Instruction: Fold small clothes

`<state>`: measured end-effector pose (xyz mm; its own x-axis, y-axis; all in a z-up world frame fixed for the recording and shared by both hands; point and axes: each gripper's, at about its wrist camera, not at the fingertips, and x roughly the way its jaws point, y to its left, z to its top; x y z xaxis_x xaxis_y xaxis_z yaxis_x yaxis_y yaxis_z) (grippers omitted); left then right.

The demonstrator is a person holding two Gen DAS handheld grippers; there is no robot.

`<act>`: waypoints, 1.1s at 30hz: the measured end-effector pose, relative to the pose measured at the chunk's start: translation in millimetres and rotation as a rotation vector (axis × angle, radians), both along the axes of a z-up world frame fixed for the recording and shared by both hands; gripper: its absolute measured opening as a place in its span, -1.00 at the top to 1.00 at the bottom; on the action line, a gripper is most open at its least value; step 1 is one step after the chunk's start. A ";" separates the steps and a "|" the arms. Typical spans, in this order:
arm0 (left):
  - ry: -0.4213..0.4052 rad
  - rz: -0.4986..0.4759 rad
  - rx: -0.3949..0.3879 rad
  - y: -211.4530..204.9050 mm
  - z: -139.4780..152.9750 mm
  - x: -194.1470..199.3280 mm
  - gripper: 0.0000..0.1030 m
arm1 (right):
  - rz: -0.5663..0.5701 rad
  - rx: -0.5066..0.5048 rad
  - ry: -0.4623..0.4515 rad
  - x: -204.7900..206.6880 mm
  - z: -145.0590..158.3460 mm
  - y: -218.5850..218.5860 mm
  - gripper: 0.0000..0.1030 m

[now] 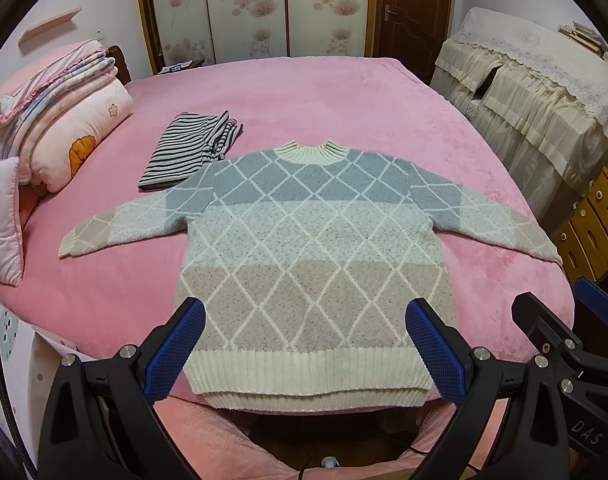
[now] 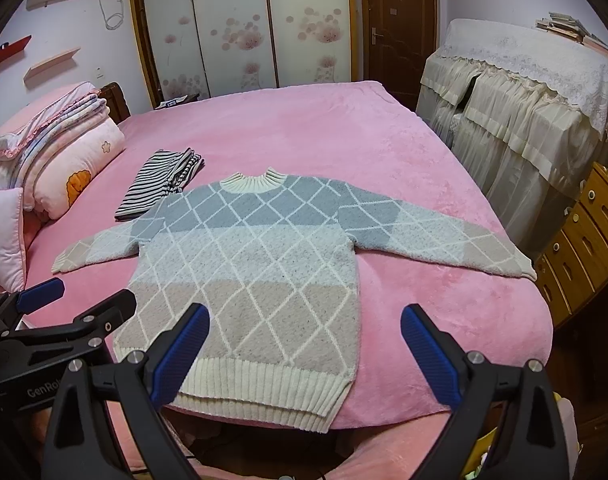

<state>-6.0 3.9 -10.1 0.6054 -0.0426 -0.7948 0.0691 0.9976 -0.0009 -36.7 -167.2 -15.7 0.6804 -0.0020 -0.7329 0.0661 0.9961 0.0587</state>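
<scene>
A small knitted sweater [image 1: 304, 240], banded blue, pale grey and beige with a white diamond pattern and cream ribbing, lies flat and face up on the pink bed [image 1: 324, 96], sleeves spread to both sides, hem at the near edge. It also shows in the right wrist view [image 2: 247, 264]. My left gripper [image 1: 304, 316] is open and empty, held above the hem. My right gripper [image 2: 304, 324] is open and empty, over the sweater's lower right side; it also shows at the right of the left wrist view [image 1: 560, 300]. The left gripper shows at the left of the right wrist view [image 2: 75, 292].
A folded black-and-white striped garment [image 1: 191, 148] lies beyond the sweater's left shoulder. Stacked pink quilts and pillows [image 1: 63, 120] sit at the left. A lace-covered cabinet [image 1: 544, 80] and wooden drawers [image 1: 596, 224] stand to the right of the bed. A wardrobe [image 1: 255, 8] stands behind.
</scene>
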 end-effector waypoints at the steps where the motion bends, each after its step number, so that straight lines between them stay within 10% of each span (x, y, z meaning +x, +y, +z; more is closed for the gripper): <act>1: 0.000 0.000 -0.001 0.0 -0.1 0.4 -0.94 | 0.000 0.000 0.001 0.2 0.1 -0.2 -0.89; 33: -0.042 0.017 0.000 -4.0 6.0 7.1 -0.94 | 0.006 -0.015 -0.056 -0.5 9.8 0.1 -0.89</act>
<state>1.1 -0.1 -4.1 0.6388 -0.0318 -0.7687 0.0519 0.9987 0.0017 -37.2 -167.1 -5.9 0.7201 -0.0083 -0.6938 0.0571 0.9972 0.0473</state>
